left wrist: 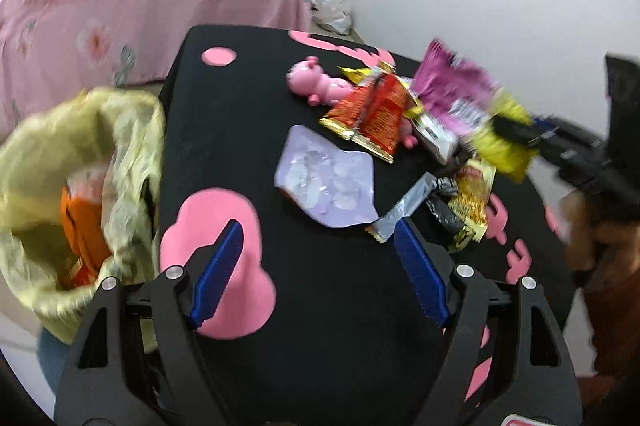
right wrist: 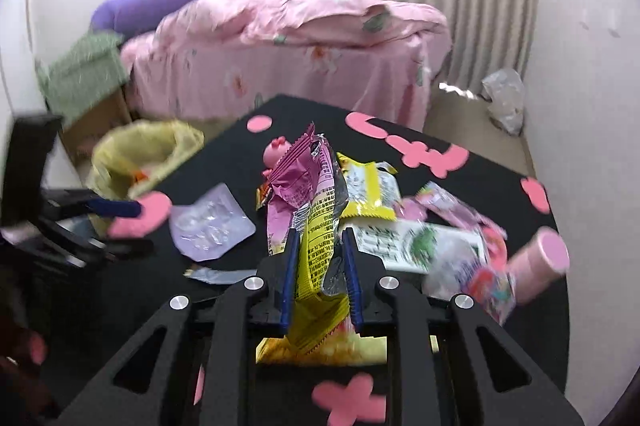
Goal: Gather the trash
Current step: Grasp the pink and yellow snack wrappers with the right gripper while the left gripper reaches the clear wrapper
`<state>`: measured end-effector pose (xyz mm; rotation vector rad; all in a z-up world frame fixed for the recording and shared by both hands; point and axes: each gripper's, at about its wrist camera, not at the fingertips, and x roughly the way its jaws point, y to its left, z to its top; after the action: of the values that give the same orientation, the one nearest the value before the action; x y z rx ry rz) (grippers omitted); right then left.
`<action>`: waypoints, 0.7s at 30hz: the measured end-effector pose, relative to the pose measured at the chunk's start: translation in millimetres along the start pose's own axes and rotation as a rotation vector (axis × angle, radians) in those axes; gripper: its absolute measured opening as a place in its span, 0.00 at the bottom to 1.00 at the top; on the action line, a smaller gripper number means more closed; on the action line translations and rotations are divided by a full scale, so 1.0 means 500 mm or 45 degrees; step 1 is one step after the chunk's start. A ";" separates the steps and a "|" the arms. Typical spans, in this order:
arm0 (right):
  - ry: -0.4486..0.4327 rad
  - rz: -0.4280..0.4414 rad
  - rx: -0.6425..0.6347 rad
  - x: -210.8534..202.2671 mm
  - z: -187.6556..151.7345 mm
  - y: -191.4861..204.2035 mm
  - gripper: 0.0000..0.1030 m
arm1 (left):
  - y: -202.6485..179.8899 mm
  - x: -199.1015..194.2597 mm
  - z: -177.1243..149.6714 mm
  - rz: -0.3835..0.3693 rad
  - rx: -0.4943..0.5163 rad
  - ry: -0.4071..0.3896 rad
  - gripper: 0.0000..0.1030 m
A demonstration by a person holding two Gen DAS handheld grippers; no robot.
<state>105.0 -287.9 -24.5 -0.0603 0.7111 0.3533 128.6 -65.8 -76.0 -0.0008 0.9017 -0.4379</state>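
The biggest risk is seen at the yellow trash bag (left wrist: 80, 162) hanging off the left edge of the black surface (left wrist: 320, 306): its mouth is slumped, so a wrapper carried over could be dropped onto the floor if the rim folds in. One bag is counted, with an orange packet (left wrist: 84, 226) already inside. Next, the bundle in the right tongs (right wrist: 318, 258) is watched: a yellow wrapper (right wrist: 316, 266) and a pink wrapper (right wrist: 292, 182) are clamped together, two in one pinch, and the looser one could be shed on the way. The left tongs (left wrist: 320, 246) are spread wide with nothing between them, hovering near a lilac blister pack (left wrist: 328, 182), one counted. A single pink pig toy (left wrist: 312, 82) lies among the litter and could be swept up by mistake.
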 end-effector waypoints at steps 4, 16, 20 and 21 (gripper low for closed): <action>-0.024 0.008 0.099 -0.045 -0.040 -0.014 0.20 | -0.024 0.041 0.010 0.078 0.094 0.083 0.72; 0.003 0.011 0.241 -0.028 -0.139 -0.019 0.20 | -0.046 0.111 0.052 0.199 0.189 0.151 0.65; -0.006 0.009 0.236 -0.032 -0.144 -0.019 0.20 | -0.031 0.092 0.056 0.158 0.111 0.084 0.35; -0.007 0.011 0.241 -0.034 -0.147 -0.019 0.20 | -0.030 0.089 0.052 0.158 0.096 0.080 0.13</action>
<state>50.1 -314.4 -69.8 0.1229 0.7367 0.2933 166.8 -100.6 -90.9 0.1382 0.9412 -0.3573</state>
